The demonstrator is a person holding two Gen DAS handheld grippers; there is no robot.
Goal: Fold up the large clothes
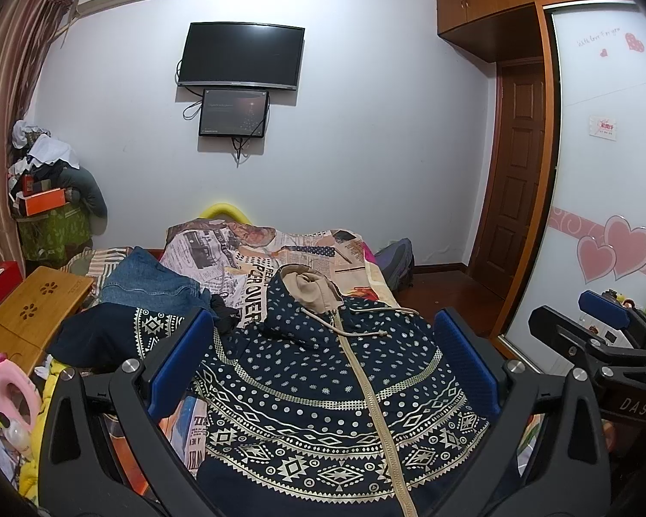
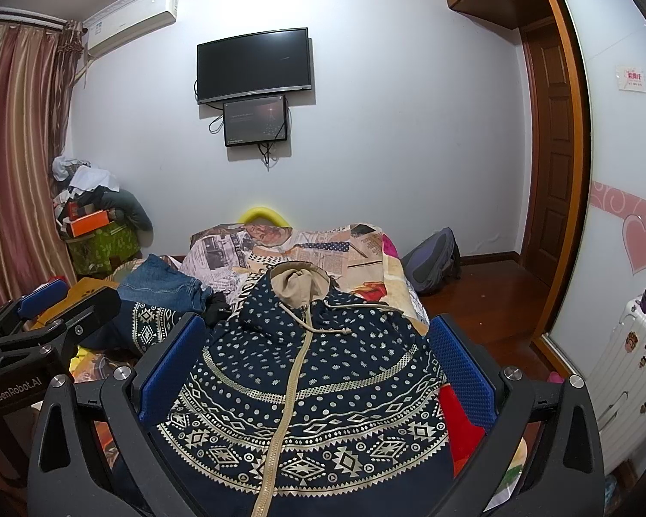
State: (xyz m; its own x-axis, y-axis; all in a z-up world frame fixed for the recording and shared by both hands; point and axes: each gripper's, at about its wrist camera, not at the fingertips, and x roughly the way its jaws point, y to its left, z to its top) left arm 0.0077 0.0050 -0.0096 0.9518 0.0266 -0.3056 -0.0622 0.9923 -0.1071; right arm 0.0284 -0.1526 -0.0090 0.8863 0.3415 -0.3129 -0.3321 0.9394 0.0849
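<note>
The bed (image 1: 323,254) carries everything — it is covered by a newspaper-print blanket (image 1: 219,254). Spread over its near half lies the navy patterned hoodie (image 1: 336,387), zip up, its beige-lined hood (image 1: 310,284) toward twelve o'clock and one sleeve (image 1: 107,336) thrown out toward nine o'clock. At about ten o'clock from the hoodie rest folded blue jeans (image 1: 150,284), with a small black garment (image 1: 226,310) just beside them — touching the hoodie's edge.

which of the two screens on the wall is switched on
The smaller lower screen, hanging just under the big TV. It shows a dim picture with text, while the TV above is plain black.
</note>
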